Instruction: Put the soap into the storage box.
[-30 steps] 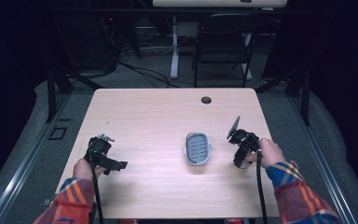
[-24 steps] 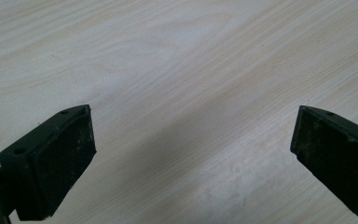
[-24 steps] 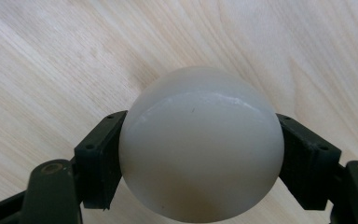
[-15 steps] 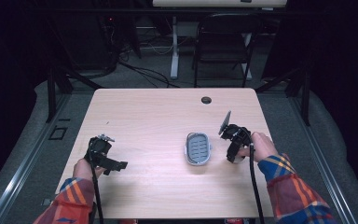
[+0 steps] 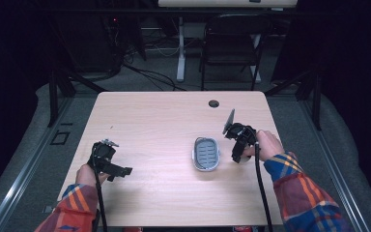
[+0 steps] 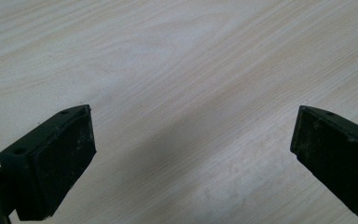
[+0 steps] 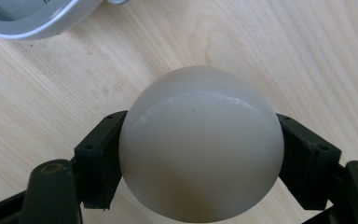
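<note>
Right tool (image 7: 200, 163) clamps a pale rounded soap (image 7: 200, 144) near the tray (image 5: 206, 153); left tool (image 6: 193, 154) rests, jaws apart.

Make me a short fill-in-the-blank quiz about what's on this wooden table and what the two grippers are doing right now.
1. The right gripper is shut on a smooth white rounded ____.
2. The left gripper has its jaws ____, with nothing between them.
3. The grey oval slotted dish lies on the light wooden table just to the ____ of the right gripper in the high view.
4. The small round black hole sits near the table's ____ edge.

Missing words: soap bar; open; left; far
</note>
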Demonstrator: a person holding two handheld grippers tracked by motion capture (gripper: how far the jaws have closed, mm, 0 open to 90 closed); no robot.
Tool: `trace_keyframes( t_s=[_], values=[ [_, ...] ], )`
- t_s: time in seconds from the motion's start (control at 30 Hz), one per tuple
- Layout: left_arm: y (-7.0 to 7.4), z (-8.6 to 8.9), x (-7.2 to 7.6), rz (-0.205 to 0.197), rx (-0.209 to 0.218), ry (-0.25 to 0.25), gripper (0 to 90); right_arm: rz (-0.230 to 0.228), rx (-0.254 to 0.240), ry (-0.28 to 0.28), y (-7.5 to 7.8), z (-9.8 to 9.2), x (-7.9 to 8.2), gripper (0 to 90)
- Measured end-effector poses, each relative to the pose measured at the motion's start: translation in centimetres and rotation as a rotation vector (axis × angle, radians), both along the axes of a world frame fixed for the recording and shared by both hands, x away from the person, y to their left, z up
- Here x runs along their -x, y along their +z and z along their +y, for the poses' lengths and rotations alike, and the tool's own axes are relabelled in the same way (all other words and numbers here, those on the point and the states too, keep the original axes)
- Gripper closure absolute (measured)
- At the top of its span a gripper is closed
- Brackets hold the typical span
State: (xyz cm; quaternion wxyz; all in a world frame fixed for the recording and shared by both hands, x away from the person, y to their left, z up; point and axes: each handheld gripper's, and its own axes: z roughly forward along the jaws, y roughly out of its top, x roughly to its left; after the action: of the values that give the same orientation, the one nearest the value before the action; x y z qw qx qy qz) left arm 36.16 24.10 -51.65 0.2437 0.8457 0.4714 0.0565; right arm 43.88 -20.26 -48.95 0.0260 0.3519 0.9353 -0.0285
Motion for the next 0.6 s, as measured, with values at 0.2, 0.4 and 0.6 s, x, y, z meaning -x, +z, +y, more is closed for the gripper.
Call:
trace_keyframes(
  t_s=[0.2,0.4,0.6],
  values=[
    [0.0,0.0,0.0,-0.001,0.004,0.001,0.0,-0.014,0.000,0.007,1.2,0.5,-0.3,24.6],
    [0.0,-0.1,0.0,-0.003,0.003,-0.003,0.0,-0.022,0.006,0.019,2.3,1.0,-0.6,24.6],
    [0.0,-0.2,0.0,-0.003,0.005,-0.005,0.0,-0.028,0.001,0.025,3.0,1.4,-0.8,24.6]
  ],
)
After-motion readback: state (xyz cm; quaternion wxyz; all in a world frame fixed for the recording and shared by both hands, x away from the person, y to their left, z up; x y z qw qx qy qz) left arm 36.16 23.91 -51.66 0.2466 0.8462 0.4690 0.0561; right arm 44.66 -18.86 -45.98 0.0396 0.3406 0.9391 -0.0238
